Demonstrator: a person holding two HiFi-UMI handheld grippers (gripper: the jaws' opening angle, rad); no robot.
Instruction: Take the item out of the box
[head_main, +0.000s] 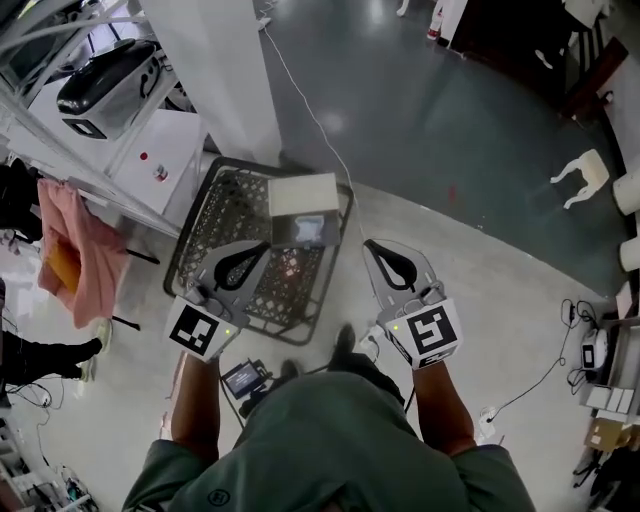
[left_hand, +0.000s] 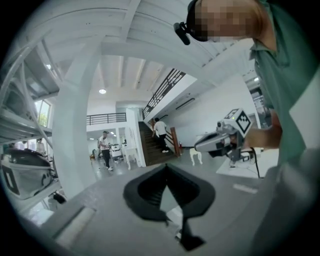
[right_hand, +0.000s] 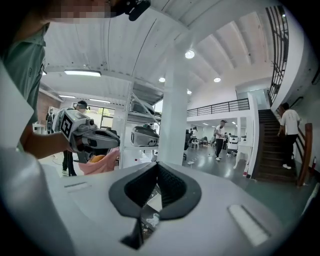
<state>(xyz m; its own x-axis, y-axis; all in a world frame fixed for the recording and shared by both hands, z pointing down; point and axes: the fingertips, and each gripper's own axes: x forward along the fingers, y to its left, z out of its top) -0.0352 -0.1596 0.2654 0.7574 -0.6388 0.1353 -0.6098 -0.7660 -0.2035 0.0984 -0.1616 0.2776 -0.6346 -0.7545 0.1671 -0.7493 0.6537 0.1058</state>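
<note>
A cream cardboard box (head_main: 303, 193) sits at the far end of a black wire basket (head_main: 197, 232) on the floor, with a grey-blue panel (head_main: 306, 230) showing at its near side. I cannot tell what the box holds. My left gripper (head_main: 260, 250) hovers over the basket's near half, its jaws closed together and empty. The right gripper (head_main: 369, 244) hangs just right of the basket's rim, jaws also together with nothing between them. In the left gripper view the left gripper (left_hand: 166, 167) points level, past the right gripper (left_hand: 220, 141). The right gripper view shows the right gripper (right_hand: 157, 165) and the left gripper (right_hand: 95, 138).
A white pillar (head_main: 215, 70) rises just behind the basket. At the left stand a white rack holding a black-and-white machine (head_main: 105, 80) and a hanging pink cloth (head_main: 75, 250). A cable (head_main: 310, 110) runs over the floor. A small device (head_main: 245, 378) lies by my feet. People (left_hand: 105, 148) walk far off.
</note>
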